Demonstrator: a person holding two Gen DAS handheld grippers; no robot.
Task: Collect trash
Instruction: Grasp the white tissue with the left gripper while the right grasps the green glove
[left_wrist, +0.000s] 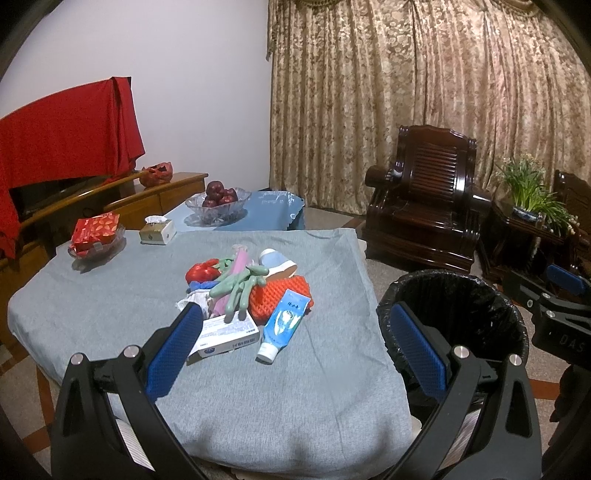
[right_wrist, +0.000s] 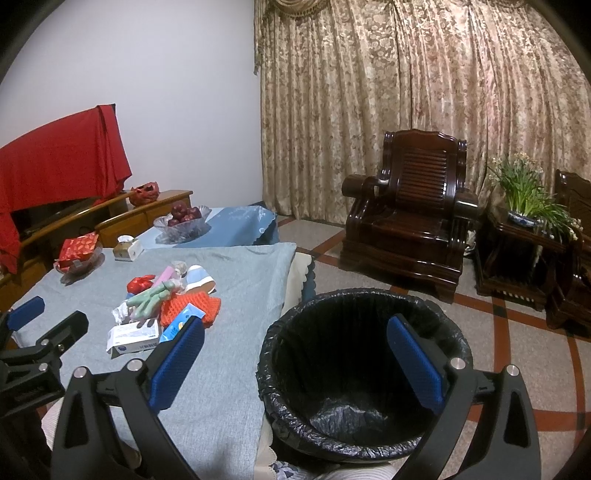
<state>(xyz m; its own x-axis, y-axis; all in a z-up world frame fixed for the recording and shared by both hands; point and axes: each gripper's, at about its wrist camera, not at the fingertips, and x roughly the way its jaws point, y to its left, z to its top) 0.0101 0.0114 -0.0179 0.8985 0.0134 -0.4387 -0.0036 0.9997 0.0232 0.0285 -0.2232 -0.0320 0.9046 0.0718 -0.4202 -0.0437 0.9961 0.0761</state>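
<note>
Both spread wide and empty: left gripper (left_wrist: 295, 350) low in frame before the trash pile (left_wrist: 243, 291) at centre, right gripper (right_wrist: 295, 365) over the lined bin (right_wrist: 364, 373) lower right.

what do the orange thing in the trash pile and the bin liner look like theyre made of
Orange thing: looks like foam netting, the kind that sleeves fruit; matte, with a raised open mesh. Probably soft, though that is a guess from the look.

Bin liner: thin black plastic film, glossy, crinkled and folded over the rim of the trash bin.
</note>
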